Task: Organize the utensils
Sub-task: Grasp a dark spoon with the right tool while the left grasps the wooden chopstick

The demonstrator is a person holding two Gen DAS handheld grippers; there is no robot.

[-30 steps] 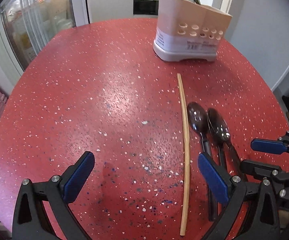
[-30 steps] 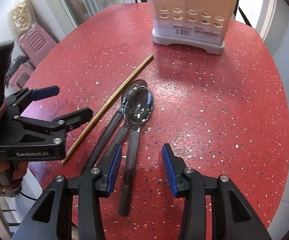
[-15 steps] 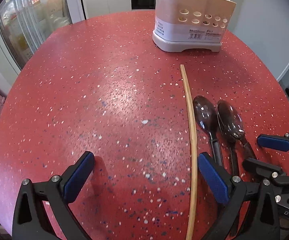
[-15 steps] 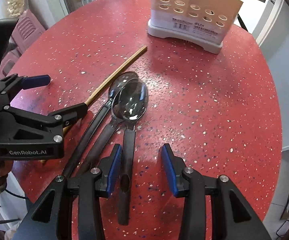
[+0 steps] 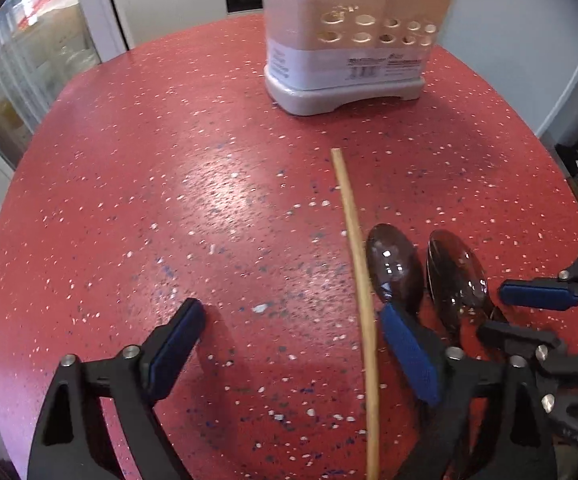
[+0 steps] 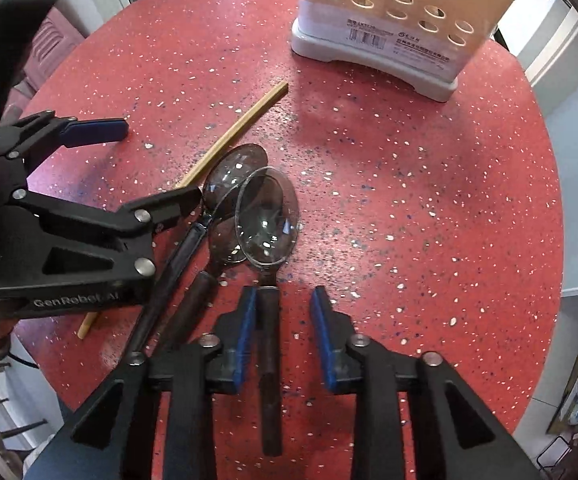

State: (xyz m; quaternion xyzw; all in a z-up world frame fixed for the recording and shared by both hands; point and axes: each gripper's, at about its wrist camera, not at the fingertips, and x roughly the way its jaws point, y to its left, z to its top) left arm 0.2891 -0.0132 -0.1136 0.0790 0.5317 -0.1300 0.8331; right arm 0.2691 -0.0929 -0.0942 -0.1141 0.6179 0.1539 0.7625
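Looking down on a round red speckled bench (image 5: 149,200) from two wrist cams. Its rim curves close on the right, w/ floor clutter beyond; the left half is bare and open.

A pale utensil holder (image 5: 345,40) stands upright near the far rim, its top cut off by the frame.

The left tool (image 5: 289,312) is spread wide, gripping nothing. A wooden chopstick (image 5: 355,248) lies flat between its fingers, just beside the right one, and its near end runs off the bottom edge.

The right tool (image 6: 287,300) is released but has just been narrowing. The top spoon (image 6: 267,220) has its dark handle between the pads: it touches the left pad and stays apart from the right (so not clamped).

Two more spoons (image 6: 229,176) lie partly beneath it, bowls overlapping. Their handles are partly hidden by the tools. Some motion blur.
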